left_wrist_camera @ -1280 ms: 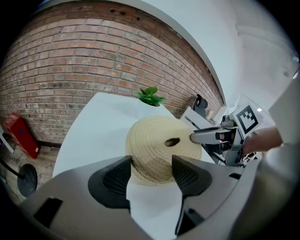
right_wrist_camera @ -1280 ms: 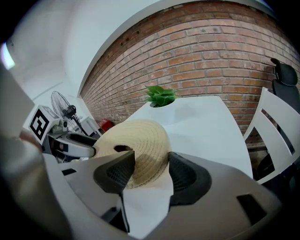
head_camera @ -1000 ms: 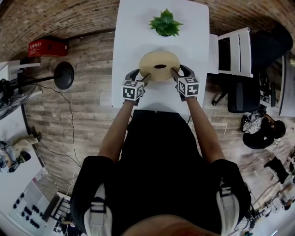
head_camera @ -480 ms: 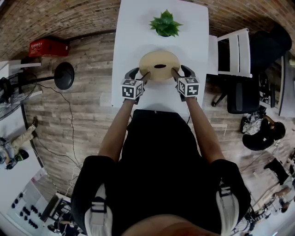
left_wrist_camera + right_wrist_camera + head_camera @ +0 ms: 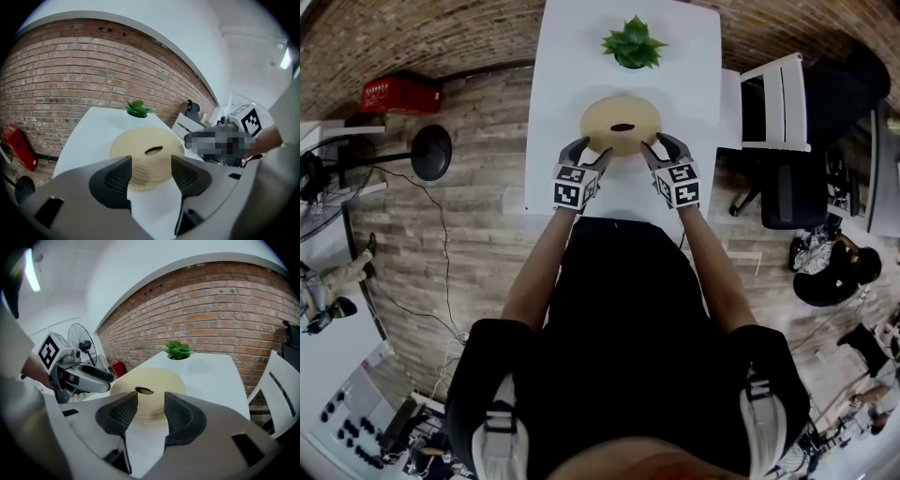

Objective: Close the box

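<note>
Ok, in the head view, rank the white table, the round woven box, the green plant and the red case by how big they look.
1. white table
2. round woven box
3. green plant and red case: about alike. The case lies on the floor, farther from the camera, so no ranking.

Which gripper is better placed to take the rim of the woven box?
The left gripper, by a little. It and the right gripper both sit just short of the woven box, jaws empty; the left's stand wide, the right's are closing.
</note>
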A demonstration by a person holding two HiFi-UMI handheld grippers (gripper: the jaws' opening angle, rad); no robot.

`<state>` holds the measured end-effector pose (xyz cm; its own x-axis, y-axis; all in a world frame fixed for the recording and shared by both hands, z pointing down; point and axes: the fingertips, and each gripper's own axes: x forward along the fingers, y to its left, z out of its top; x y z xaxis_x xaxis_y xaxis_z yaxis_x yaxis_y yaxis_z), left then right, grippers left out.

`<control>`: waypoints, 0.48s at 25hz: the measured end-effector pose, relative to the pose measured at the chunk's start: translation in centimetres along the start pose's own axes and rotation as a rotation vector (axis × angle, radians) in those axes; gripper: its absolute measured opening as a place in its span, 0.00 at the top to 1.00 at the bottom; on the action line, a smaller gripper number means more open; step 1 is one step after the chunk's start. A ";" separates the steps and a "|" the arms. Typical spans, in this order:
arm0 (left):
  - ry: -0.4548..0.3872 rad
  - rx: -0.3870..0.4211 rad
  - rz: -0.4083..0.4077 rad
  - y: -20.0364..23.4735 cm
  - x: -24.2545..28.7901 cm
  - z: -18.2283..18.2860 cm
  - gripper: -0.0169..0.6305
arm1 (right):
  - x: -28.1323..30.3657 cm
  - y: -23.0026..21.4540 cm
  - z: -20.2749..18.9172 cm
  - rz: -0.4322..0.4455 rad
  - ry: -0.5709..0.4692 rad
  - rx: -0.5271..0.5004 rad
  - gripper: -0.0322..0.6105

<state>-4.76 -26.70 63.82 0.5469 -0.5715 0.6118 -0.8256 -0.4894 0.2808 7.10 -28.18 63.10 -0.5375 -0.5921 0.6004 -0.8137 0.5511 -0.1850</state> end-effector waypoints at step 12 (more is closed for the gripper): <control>0.062 -0.014 -0.071 -3.0 1.4 -2.7 0.57 | 1.3 2.9 -3.0 0.091 0.086 0.012 0.69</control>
<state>-1.94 -24.24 65.83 0.5945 -0.4936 0.6347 -0.7874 -0.5176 0.3350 4.70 -25.57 65.61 -0.5887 -0.4867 0.6454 -0.7652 0.5928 -0.2510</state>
